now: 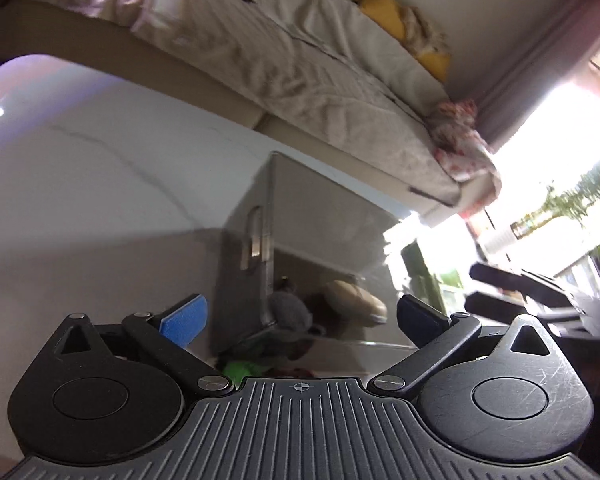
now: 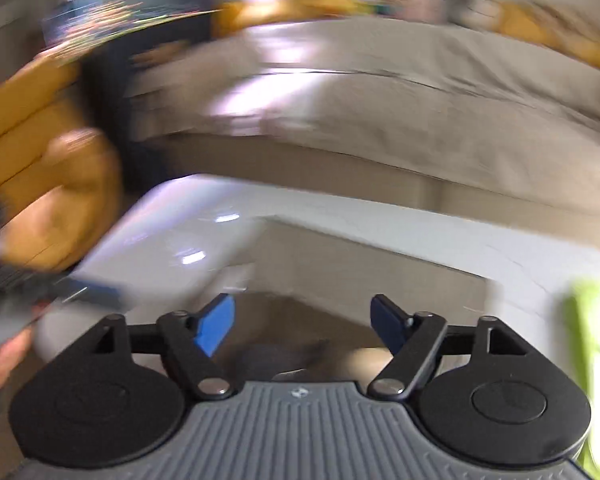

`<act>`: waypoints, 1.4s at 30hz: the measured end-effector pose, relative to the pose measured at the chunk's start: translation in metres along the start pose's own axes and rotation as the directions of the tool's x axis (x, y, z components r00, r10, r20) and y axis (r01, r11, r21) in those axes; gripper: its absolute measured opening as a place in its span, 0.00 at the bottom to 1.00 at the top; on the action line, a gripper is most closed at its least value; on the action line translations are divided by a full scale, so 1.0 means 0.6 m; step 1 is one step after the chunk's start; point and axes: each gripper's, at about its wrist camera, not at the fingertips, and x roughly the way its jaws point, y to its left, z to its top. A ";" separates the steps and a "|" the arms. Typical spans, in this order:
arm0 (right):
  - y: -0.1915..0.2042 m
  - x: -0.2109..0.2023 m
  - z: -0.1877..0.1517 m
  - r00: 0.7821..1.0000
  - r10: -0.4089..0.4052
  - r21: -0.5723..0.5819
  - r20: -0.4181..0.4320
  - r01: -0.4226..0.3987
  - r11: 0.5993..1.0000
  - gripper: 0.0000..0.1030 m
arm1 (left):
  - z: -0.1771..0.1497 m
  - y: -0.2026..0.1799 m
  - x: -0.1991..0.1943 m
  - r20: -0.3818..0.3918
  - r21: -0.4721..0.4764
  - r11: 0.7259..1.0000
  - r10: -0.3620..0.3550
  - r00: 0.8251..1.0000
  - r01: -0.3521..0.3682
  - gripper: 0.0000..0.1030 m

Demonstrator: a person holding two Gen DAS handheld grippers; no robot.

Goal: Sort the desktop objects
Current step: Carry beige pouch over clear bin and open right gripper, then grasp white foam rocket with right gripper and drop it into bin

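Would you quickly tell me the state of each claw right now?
Left claw: open, nothing between its pads.
Right claw: open, holding nothing; the view is blurred.

No readable text, labels, brands or numbers in either view; right wrist view blurred, left shows none.

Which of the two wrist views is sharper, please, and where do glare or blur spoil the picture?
The left wrist view is sharper: the grey storage box and bed read fairly clearly, but the window at right is blown out white. The right wrist view is smeared by motion blur throughout the background; only the right hand-held gripper itself is crisp, and the white tabletop shows streaked glare.
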 end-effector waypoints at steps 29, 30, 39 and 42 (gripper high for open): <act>0.283 0.265 -0.135 0.850 -0.239 -0.397 -0.469 0.039 0.917 0.35 | -0.175 0.060 -0.006 -0.159 0.044 0.963 0.270 0.950 -0.266 1.00; 0.282 0.246 -0.128 0.861 -0.218 -0.381 -0.460 0.030 0.924 0.35 | -0.174 0.057 -0.006 -0.159 0.052 0.963 0.270 0.950 -0.265 1.00; 0.203 0.016 -0.016 0.966 -0.043 -0.182 -0.257 -0.004 0.983 0.35 | -0.155 0.035 0.026 -0.228 0.091 0.980 0.192 0.955 -0.175 1.00; 0.124 0.000 0.051 0.977 -0.074 -0.107 -0.200 0.053 0.993 0.36 | -0.142 0.037 0.049 -0.364 0.057 0.998 0.048 0.930 -0.029 1.00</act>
